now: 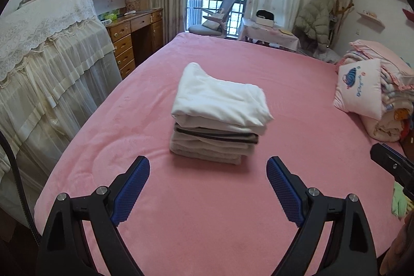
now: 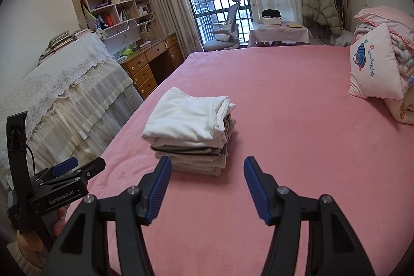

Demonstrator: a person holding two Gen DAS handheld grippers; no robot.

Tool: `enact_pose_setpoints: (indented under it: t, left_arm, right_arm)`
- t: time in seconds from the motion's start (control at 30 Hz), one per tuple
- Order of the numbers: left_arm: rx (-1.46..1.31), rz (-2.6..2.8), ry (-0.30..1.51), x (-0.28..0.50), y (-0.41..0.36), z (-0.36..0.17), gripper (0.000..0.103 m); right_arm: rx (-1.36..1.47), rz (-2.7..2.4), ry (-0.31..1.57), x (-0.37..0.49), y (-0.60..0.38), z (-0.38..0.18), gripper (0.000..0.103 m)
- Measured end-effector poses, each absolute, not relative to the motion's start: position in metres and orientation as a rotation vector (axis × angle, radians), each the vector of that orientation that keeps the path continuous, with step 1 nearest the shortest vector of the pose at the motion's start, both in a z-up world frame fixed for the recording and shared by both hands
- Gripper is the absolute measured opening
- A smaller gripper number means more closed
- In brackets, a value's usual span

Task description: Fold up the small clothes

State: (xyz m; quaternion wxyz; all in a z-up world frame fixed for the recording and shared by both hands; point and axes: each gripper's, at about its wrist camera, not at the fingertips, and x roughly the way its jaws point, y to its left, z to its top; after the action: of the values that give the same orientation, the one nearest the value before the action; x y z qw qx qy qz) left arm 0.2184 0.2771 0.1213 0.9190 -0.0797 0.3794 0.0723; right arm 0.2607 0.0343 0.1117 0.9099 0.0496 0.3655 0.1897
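Observation:
A neat stack of folded clothes [image 1: 218,118] lies on the pink bed [image 1: 207,211], white garment on top, beige and dark-edged ones beneath. My left gripper [image 1: 208,164] hovers open just short of the stack, nothing between its blue pads. In the right wrist view the same stack [image 2: 191,131] sits ahead and slightly left of my right gripper [image 2: 207,164], which is also open and empty, well clear of the cloth. The left gripper's body [image 2: 59,183] shows at the left edge there, held by a hand.
Pillows and folded quilts [image 1: 375,95] pile up at the right side of the bed. A lace-covered piece of furniture [image 1: 49,64] and a wooden desk [image 1: 134,35] stand along the left. A chair [image 2: 227,27] and small table [image 2: 279,30] are by the window.

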Motion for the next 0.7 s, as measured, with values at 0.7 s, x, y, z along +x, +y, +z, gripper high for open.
enact_pose_setpoints:
  t: [0.7]
  left_arm:
    - [-0.086,0.013,0.741,0.082,0.138,0.108,0.103]
  right_arm:
    - [0.033,0.262,0.726,0.104,-0.078,0.08,0.07]
